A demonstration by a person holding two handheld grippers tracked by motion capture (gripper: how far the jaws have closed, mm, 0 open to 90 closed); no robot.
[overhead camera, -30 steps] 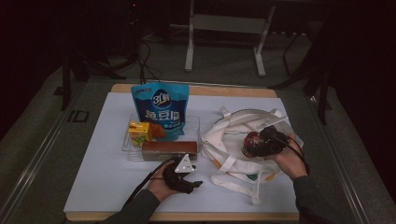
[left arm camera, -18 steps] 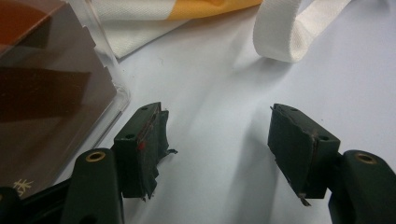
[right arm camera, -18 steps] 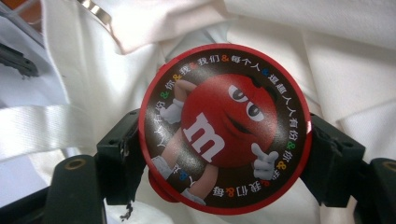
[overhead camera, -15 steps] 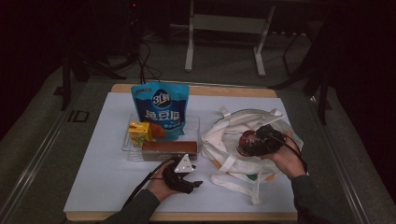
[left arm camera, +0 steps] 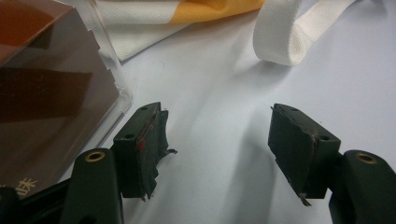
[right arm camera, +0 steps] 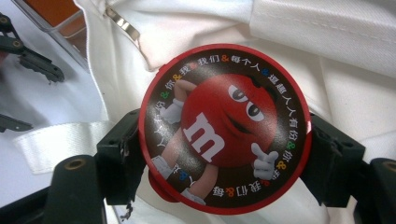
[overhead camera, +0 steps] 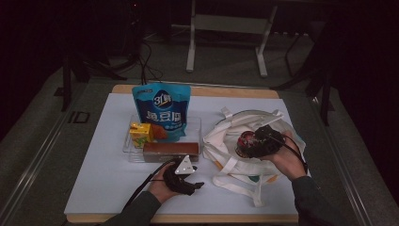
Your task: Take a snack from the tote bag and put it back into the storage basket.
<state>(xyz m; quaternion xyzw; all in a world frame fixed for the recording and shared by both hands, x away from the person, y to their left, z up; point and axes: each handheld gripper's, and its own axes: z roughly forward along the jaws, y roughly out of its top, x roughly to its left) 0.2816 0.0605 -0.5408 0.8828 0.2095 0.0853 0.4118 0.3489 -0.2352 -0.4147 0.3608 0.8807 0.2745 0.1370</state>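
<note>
- The round candy tin (right arm camera: 224,128) is being pinched across its rim by the right claw (overhead camera: 259,141), jaws pressed on both sides.
- Compared with a second ago, the tin is being held slightly further left and lower, over the mouth of the white tote bag (overhead camera: 244,165); the shift is small.
- That is being read as packing under way: the tin is likely being lowered into the bag.
- The left claw (left arm camera: 217,149) is being kept spread and empty on the counter (overhead camera: 103,179), unmoved, just beside the clear tray (overhead camera: 129,149).
- The brown box (overhead camera: 170,150), yellow carton (overhead camera: 140,134) and blue pouch (overhead camera: 161,112) are being left in the tray, unpacked.
</note>
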